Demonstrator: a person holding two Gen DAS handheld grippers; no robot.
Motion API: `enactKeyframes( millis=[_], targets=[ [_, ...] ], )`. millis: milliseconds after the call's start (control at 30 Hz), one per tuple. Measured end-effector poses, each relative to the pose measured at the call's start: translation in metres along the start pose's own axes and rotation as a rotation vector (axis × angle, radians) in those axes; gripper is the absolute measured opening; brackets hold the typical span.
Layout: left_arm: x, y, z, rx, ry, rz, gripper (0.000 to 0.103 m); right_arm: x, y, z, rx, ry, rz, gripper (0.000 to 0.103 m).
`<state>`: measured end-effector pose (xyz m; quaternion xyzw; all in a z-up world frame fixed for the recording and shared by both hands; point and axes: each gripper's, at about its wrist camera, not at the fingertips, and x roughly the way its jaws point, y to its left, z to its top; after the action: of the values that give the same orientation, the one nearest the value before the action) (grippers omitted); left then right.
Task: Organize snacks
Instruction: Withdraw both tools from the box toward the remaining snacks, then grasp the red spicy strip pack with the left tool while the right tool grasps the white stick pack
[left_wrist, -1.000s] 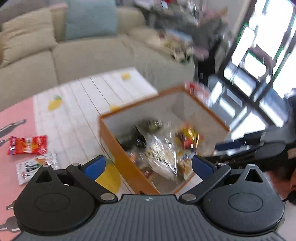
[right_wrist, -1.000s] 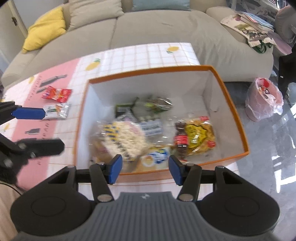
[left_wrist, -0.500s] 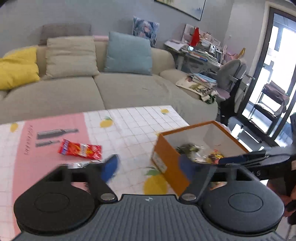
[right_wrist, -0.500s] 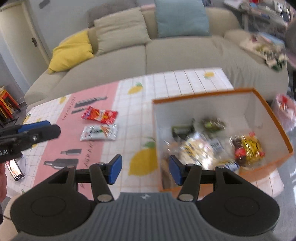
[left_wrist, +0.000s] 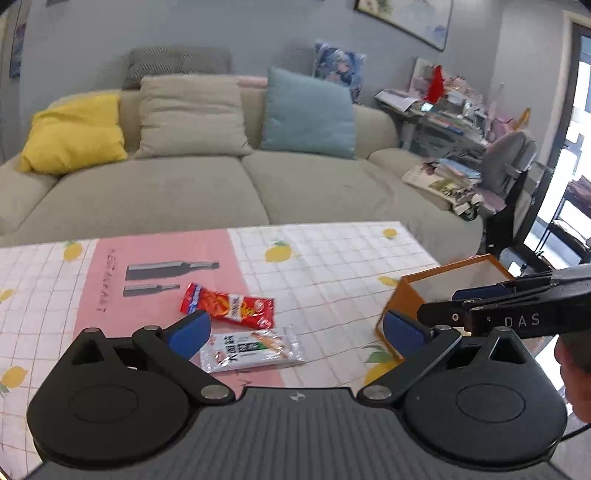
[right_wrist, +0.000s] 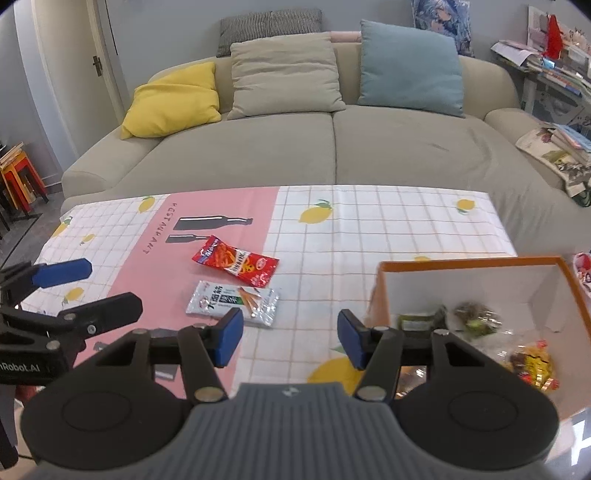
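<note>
A red snack packet (left_wrist: 228, 305) (right_wrist: 236, 260) and a silver-white snack packet (left_wrist: 253, 349) (right_wrist: 232, 302) lie on the pink part of the tablecloth. An orange box (left_wrist: 443, 299) (right_wrist: 480, 291) stands at the table's right end with several snack bags (right_wrist: 476, 321) inside. My left gripper (left_wrist: 295, 334) is open and empty, just above the silver-white packet. My right gripper (right_wrist: 290, 341) is open and empty, between the packets and the box. Each gripper shows from the side in the other's view: the right one (left_wrist: 517, 306), the left one (right_wrist: 66, 295).
The low table carries a lemon-print and pink cloth (right_wrist: 369, 229). A beige sofa (right_wrist: 332, 147) with yellow, beige and blue cushions stands behind it. A cluttered desk and chair (left_wrist: 498, 158) are at the right, stools (right_wrist: 18, 177) at the left.
Both grippers swung left, away from above the box toward the two packets on the cloth. The box now sits at the right of both views. Both stay open and empty.
</note>
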<state>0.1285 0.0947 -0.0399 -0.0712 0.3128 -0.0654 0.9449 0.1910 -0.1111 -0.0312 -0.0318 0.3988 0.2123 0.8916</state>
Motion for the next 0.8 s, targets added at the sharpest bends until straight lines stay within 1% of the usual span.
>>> enactKeyframes(
  millis=[133,267,300,333,367,433,500,567,600,633,667,700,733,767,800],
  targets=[
    [0.023,0.02,-0.002,-0.059,0.051,-0.005,0.103,0.033,0.01,0.0,-0.013,-0.01,-0.018,0.057],
    [0.052,0.034,-0.009,-0.077,0.117,-0.011,0.103,0.07,0.013,-0.006,-0.014,0.013,-0.034,0.057],
    [0.059,0.038,-0.012,-0.086,0.135,-0.022,0.098,0.079,0.013,-0.008,-0.01,0.021,-0.034,0.057],
    [0.066,0.043,-0.013,-0.096,0.151,-0.029,0.077,0.089,0.012,-0.01,-0.005,0.033,-0.033,0.057],
    [0.074,0.046,-0.016,-0.098,0.169,-0.024,0.064,0.097,0.012,-0.012,0.0,0.043,-0.034,0.057],
    [0.087,0.052,-0.02,-0.09,0.201,-0.005,0.02,0.115,0.013,-0.015,0.0,0.063,-0.034,0.057],
    [0.099,0.055,-0.023,-0.066,0.226,0.005,0.005,0.131,0.015,-0.018,-0.017,0.075,-0.035,0.057],
    [0.109,0.059,-0.024,-0.036,0.236,0.019,0.005,0.146,0.018,-0.02,-0.046,0.084,-0.028,0.057],
    [0.114,0.061,-0.023,-0.029,0.243,0.018,0.014,0.153,0.02,-0.021,-0.062,0.088,-0.023,0.057],
    [0.119,0.064,-0.022,-0.021,0.249,0.019,0.039,0.161,0.022,-0.021,-0.074,0.091,-0.015,0.057],
    [0.124,0.068,-0.02,-0.007,0.26,0.012,0.055,0.167,0.023,-0.021,-0.086,0.093,-0.006,0.057],
    [0.129,0.07,-0.018,0.006,0.267,0.006,0.085,0.173,0.025,-0.02,-0.1,0.096,0.003,0.057],
    [0.134,0.073,-0.016,0.023,0.266,0.001,0.091,0.18,0.027,-0.019,-0.112,0.098,0.008,0.057],
    [0.137,0.076,-0.014,0.044,0.264,0.009,0.088,0.185,0.029,-0.018,-0.122,0.1,0.006,0.057],
    [0.142,0.08,-0.012,0.059,0.266,0.022,0.088,0.191,0.031,-0.017,-0.128,0.1,0.003,0.057]
  ],
)
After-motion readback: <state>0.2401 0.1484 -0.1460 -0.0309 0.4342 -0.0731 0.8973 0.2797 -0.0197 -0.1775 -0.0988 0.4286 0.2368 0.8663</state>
